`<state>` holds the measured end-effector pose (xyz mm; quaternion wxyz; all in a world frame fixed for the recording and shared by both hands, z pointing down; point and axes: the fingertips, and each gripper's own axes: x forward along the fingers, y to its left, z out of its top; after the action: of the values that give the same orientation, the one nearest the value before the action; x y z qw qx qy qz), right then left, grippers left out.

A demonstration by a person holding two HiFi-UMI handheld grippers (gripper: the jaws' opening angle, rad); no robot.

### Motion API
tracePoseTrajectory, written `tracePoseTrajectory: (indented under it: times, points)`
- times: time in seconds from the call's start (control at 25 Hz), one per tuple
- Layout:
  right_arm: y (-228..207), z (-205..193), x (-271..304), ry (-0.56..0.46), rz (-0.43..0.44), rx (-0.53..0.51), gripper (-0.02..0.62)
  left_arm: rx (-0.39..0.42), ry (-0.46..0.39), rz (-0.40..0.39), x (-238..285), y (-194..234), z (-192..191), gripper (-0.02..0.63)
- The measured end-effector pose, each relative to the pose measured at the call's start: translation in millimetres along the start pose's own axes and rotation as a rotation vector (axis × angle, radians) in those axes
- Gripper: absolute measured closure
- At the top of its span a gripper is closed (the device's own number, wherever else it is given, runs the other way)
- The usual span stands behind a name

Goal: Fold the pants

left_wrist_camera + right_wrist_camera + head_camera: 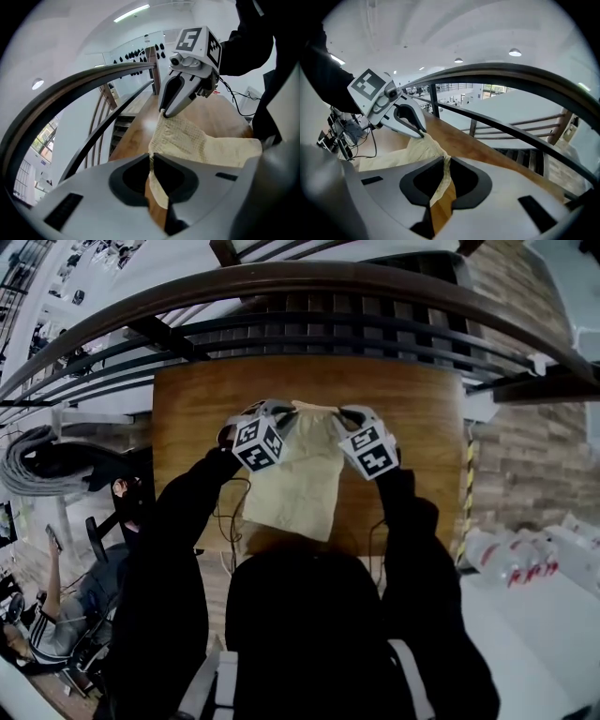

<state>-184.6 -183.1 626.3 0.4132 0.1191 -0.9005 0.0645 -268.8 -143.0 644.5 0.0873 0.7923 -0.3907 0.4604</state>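
Observation:
Cream pants (pixel 292 486) lie lengthwise on the wooden table (pixel 187 409), their far end raised off the wood. My left gripper (pixel 284 418) is shut on that end's left corner, and my right gripper (pixel 341 418) is shut on its right corner. In the left gripper view the cloth edge (pixel 151 161) is pinched between the jaws, and the pants (pixel 197 140) stretch across to the right gripper (pixel 163 111). The right gripper view shows cloth (pixel 443 176) clamped in its jaws, the pants (pixel 417 150) hanging toward the left gripper (pixel 424 133).
A dark curved railing (pixel 309 282) runs just past the table's far edge, with stairs beyond it. Thin cables (pixel 230 512) lie on the table's near left. A brick wall (pixel 534 446) stands to the right. A person (pixel 56 615) sits at the lower left.

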Motion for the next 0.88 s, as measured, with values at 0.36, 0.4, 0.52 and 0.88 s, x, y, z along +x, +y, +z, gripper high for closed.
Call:
tracePoseTrajectory:
  times: [0.36, 0.4, 0.52, 0.88]
  points:
    - [26.4, 6.7, -37.1, -0.037, 0.003, -0.065, 0.551, -0.005, -0.023, 0.045, -41.0, -19.5, 13.2, 0.577]
    - [29.9, 6.2, -42.1, -0.044, 0.001, -0.077, 0.551, -0.006, -0.026, 0.051, -44.9, -23.6, 14.5, 0.577]
    - [40.0, 5.9, -57.0, -0.067, 0.0, -0.112, 0.551, -0.003, -0.031, 0.069, -56.8, -33.6, 18.9, 0.577]
    - [85.4, 1.4, -92.1, -0.121, 0.019, -0.212, 0.55, -0.014, -0.06, 0.099, -95.9, -69.3, 17.8, 0.577]
